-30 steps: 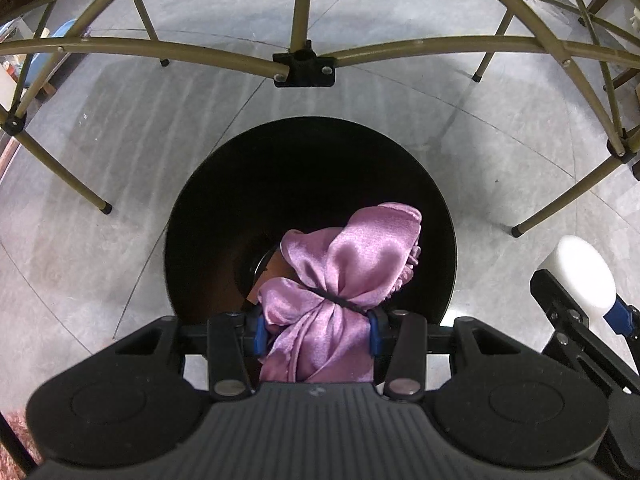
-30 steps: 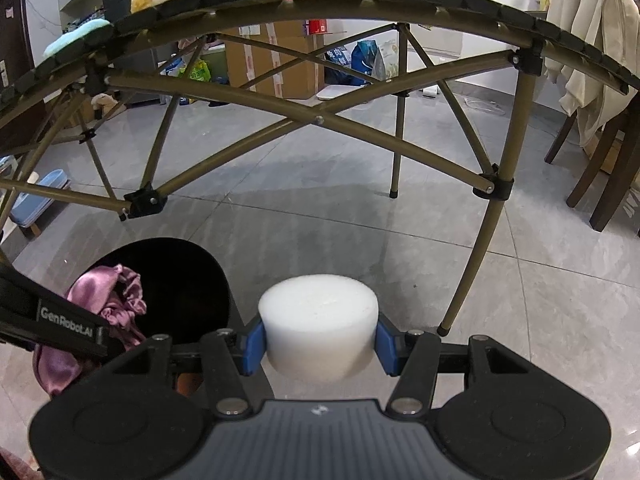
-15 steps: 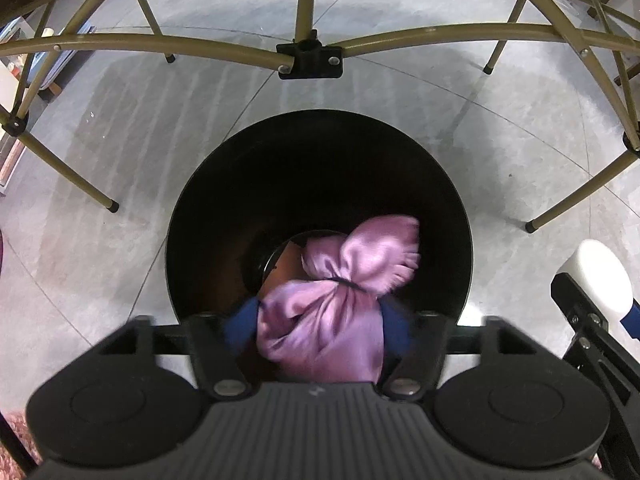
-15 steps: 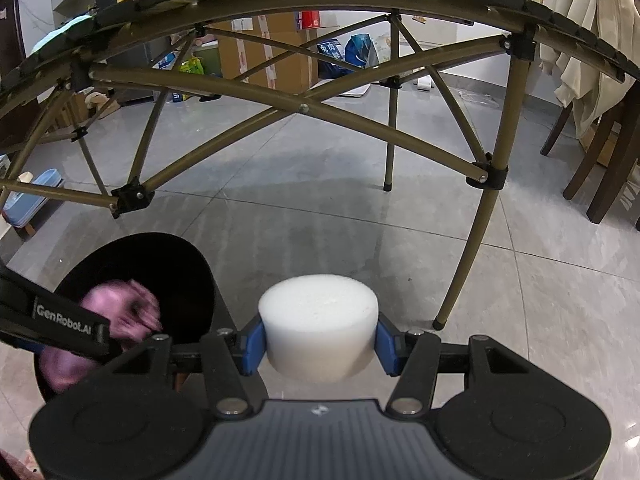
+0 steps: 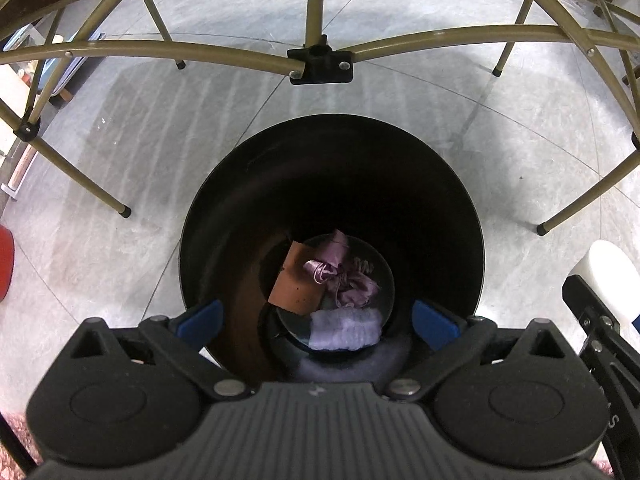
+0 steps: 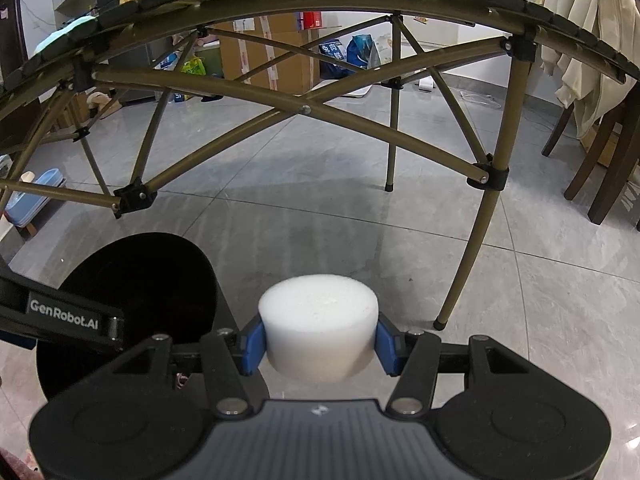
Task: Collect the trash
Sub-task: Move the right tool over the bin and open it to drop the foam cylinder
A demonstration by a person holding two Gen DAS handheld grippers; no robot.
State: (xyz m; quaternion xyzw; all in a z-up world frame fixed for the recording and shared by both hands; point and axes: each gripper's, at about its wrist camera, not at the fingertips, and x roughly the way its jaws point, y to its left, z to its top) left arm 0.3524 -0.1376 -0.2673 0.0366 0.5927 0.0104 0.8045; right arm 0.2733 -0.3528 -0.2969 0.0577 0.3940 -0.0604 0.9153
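Note:
A black round trash bin [image 5: 224, 216] stands on the grey floor right under my left gripper [image 5: 316, 320]. The jaws of that gripper are opening wide, with nothing between them. At the bin's bottom lies a pink satin cloth [image 5: 344, 280] beside a brown card [image 5: 298, 284] and a pale fluffy piece [image 5: 346, 330]. My right gripper [image 6: 320, 340] is shut on a white foam cylinder [image 6: 318, 336], held just right of the bin [image 6: 136, 280]. The same foam cylinder [image 5: 608, 272] shows at the right edge of the left wrist view.
A folding table's olive metal frame [image 6: 304, 110] arches over the bin, with its legs [image 6: 460, 280] standing on the tiled floor around it. Wooden chair legs [image 6: 608, 176] stand at the far right. Cardboard boxes [image 6: 276, 56] and bags line the back wall.
The left gripper's jaws spread wide and let go of the pink satin cloth, which fell to the bottom of the bin. The right gripper kept still with the foam.

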